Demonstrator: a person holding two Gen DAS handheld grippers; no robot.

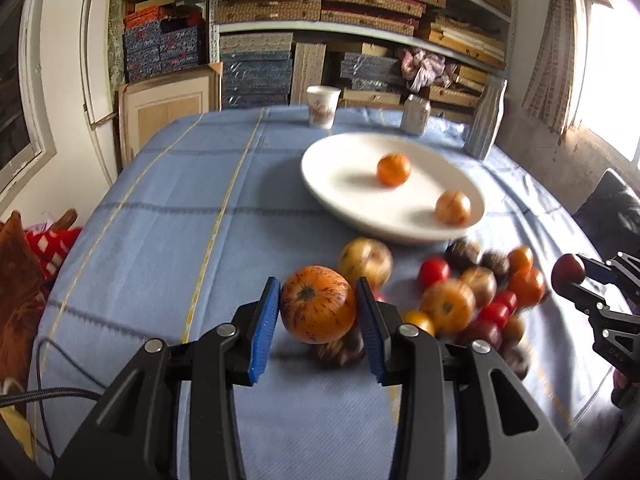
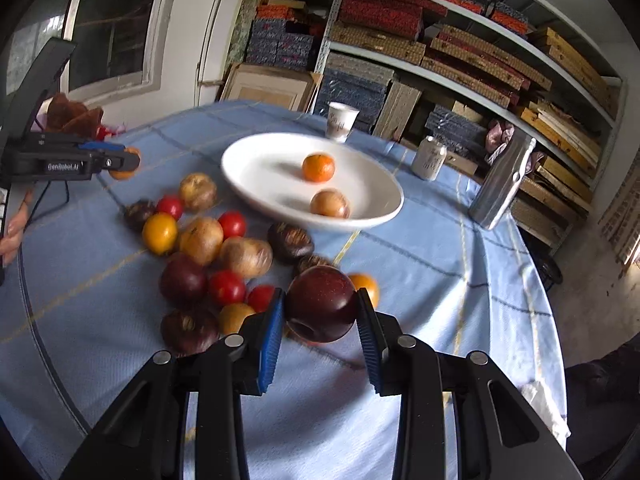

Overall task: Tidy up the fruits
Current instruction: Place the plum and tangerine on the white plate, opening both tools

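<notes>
Blue checked tablecloth [image 1: 168, 216] across whole table, white plate [image 1: 348, 184] at far centre-right, already with small orange fruit [image 1: 394, 169] and tan fruit [image 1: 453, 208] in it. Loose fruit pile [image 2: 208, 256] near plate's near edge, on cloth. Left gripper [image 1: 318, 312] clamped on streaked orange fruit [image 1: 317, 305], lifted above cloth, near-left of plate. Right gripper [image 2: 320, 312] clamped on dark red apple [image 2: 321, 304], held just near side of pile. Best done by carrying both over the rim one at a time, lowering onto bare plate area away from the two fruits, releasing low to avoid rolling. Paper cup [image 1: 322, 106], can [image 1: 416, 114] far side, well apart.
</notes>
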